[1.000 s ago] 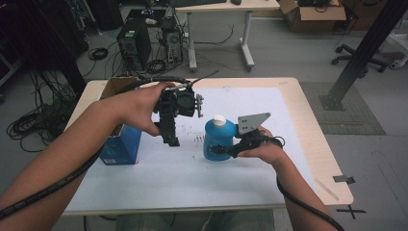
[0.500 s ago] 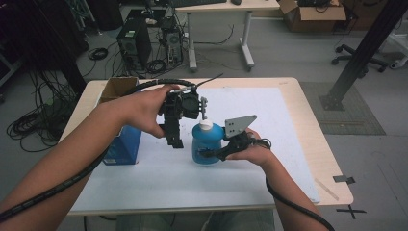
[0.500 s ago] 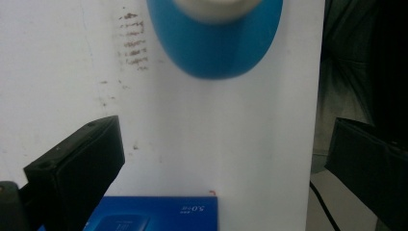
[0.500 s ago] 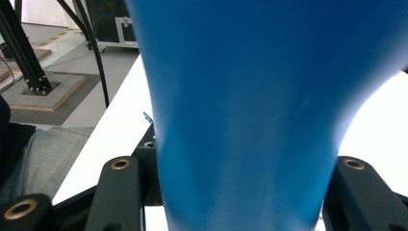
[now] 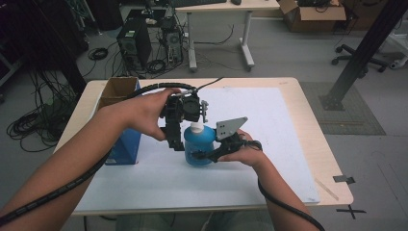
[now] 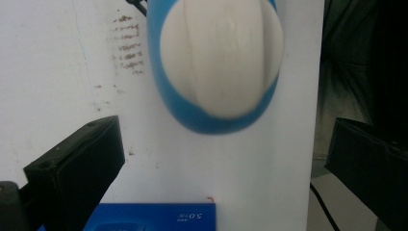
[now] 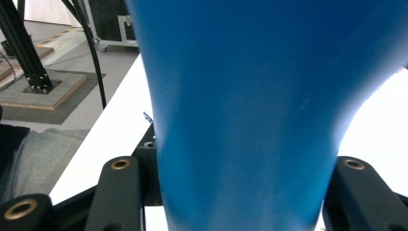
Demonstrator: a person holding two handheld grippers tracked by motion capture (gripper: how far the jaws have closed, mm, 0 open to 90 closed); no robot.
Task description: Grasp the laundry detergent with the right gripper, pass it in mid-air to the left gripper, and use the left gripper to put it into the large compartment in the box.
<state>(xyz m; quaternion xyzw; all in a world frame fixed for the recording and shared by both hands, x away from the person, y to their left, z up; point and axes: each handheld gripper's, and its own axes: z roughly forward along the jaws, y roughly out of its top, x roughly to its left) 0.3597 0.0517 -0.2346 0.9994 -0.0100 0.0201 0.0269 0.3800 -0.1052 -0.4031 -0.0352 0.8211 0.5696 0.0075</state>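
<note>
- Bottle [image 5: 198, 144]: blue with a white cap, upright on the white sheet [image 5: 269, 120] near the table's middle, beside our blue box [image 5: 126, 147].
- Our right gripper [image 5: 199, 155] clamps its body.
- Our left gripper [image 5: 175, 142] hangs over the cap, jaws wide apart, holding nothing.

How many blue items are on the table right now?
2. The blue bottle with the white cap stands mid-table, clamped by the right hand-held gripper. The blue box stands near the table's left edge, partly hidden behind the left forearm; more could be hidden there.
</note>
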